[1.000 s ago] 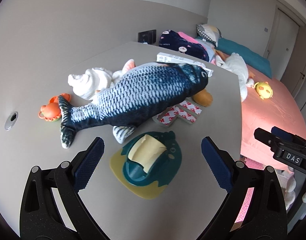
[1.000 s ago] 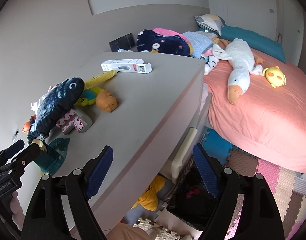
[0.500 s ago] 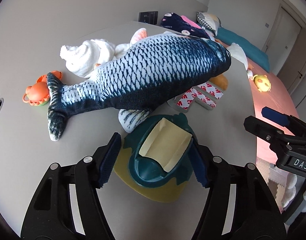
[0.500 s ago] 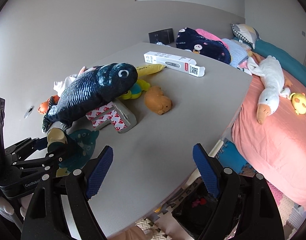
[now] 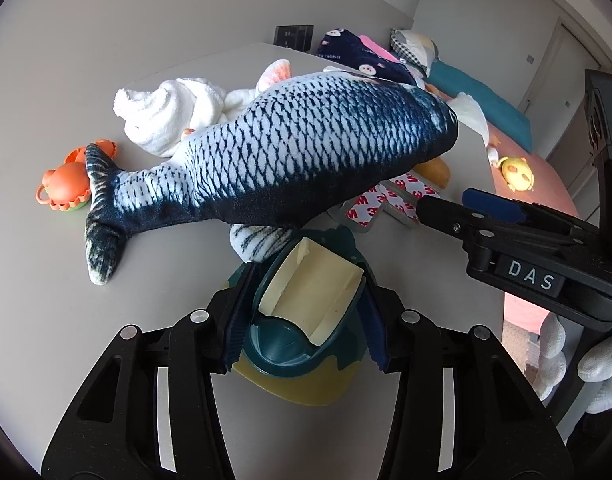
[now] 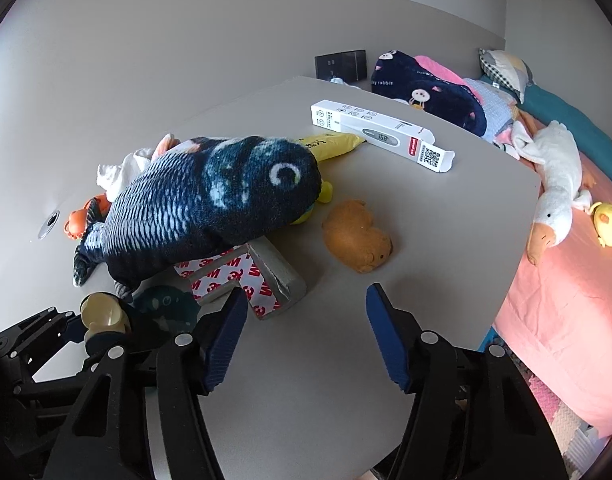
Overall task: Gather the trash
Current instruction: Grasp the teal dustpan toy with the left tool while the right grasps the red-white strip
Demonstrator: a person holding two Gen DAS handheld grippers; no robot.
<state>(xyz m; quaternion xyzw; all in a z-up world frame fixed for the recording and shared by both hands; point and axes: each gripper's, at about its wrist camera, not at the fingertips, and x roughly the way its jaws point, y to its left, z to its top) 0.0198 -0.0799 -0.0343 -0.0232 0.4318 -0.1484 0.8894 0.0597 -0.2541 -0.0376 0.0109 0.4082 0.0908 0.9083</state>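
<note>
We see the left gripper [image 5: 306, 320] low over the grey counter [image 5: 46, 300], its jaws closing around a teal tape dispenser [image 5: 290, 344] that carries a cream roll [image 5: 311, 294]; the blue fingers [image 5: 236, 320] sit against both sides of the dispenser's upright body, so it looks clamped between them. The dispenser stands on a yellowish base flat on the counter, right at the near edge of a large plush fish [image 5: 290, 152] whose fin touches it. Behind the fish lie a white rolled towel [image 5: 166, 112] and an orange crab toy [image 5: 64, 188], and to its right some red-and-white 3M adhesive pads [image 5: 385, 204] beside a grey block. The right gripper [image 6: 302, 336] hovers over bare counter just in front of those pads, its jaws closing with nothing between its fingers [image 6: 385, 340]. In its view we also see an orange soft animal toy [image 6: 357, 240], a long white thermometer box [image 6: 381, 136] further back, and a yellow packet [image 6: 329, 146] tucked under the fish's head. To the right stands a bed [image 6: 565, 300] with a pink cover, on which a plush goose [image 6: 553, 184] and a small yellow chick toy [image 6: 609, 222] lie.
</note>
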